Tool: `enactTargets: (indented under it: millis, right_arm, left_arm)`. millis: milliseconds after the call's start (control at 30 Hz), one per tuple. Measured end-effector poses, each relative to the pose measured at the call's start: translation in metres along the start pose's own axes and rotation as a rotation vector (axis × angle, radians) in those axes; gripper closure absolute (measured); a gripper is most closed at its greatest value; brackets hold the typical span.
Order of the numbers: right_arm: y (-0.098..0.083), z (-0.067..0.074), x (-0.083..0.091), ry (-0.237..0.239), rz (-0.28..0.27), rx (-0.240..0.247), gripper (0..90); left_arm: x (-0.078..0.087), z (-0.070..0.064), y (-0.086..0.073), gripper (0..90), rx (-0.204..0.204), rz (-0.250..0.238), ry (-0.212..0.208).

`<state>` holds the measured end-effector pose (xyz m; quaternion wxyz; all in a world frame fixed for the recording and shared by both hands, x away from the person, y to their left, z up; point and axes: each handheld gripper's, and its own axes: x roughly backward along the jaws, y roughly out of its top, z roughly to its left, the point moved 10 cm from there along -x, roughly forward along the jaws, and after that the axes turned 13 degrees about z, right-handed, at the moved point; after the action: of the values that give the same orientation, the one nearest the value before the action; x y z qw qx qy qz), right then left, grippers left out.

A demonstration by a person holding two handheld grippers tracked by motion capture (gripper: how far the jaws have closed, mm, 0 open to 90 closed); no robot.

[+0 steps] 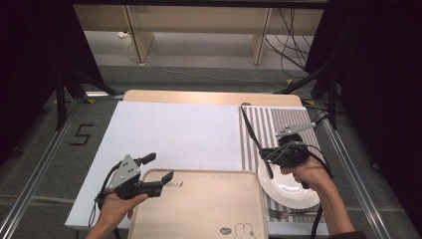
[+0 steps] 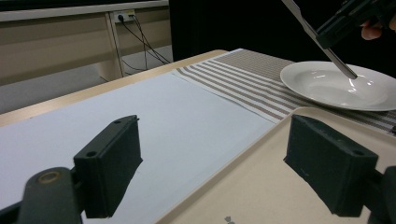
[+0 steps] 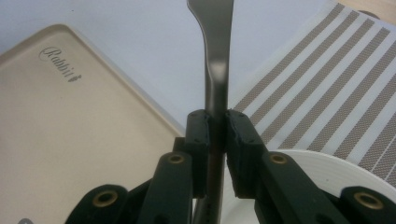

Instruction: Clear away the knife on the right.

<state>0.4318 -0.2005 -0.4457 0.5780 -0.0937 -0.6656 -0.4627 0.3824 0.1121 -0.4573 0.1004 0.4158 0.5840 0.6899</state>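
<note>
My right gripper (image 1: 271,152): its jaws are squeezed tight on a knife (image 1: 254,137).
Knife: it is lifted off the table and slanted. One end hangs over the white plate (image 1: 291,191); the other end sticks out over the striped mat (image 1: 293,119).
My left gripper (image 1: 157,167): its jaws are wide apart with nothing between them. It sits over the far left corner of the tan tray (image 1: 199,209).
Fork (image 1: 291,214): it lies on the mat, just beside the plate's near edge.
</note>
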Motion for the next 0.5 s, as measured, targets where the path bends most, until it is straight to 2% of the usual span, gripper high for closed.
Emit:
enactTargets:
  millis: [133,167,200,300,367,400,500]
  right_arm:
    - [-0.002,0.009,0.002,-0.018,0.004,0.027,80.3]
    - [-0.001,0.013,0.002,-0.015,-0.017,0.026,80.3]
    - [-0.003,0.016,0.005,-0.009,0.002,0.031,80.3]
    - [-0.007,0.029,0.007,-0.016,-0.02,0.066,80.3]
    - [-0.008,0.035,0.008,-0.01,-0.025,0.05,80.3]
    - [-0.012,0.043,0.007,-0.006,-0.014,0.066,80.3]
    - [-0.017,0.051,0.007,0.006,0.006,0.075,80.3]
  left_arm:
    - [0.0,0.0,0.0,17.3,0.003,-0.002,0.0]
    - [0.0,0.0,0.0,17.3,0.004,-0.003,0.001]
    - [0.0,0.001,0.0,17.3,0.005,-0.003,0.002]
    - [0.001,0.001,0.001,17.3,0.007,-0.006,0.005]
    - [0.002,0.001,0.002,17.3,0.005,-0.012,0.003]
    - [0.003,0.002,0.002,17.3,0.007,-0.009,0.007]
    - [0.003,0.002,0.002,17.3,0.007,-0.015,0.006]
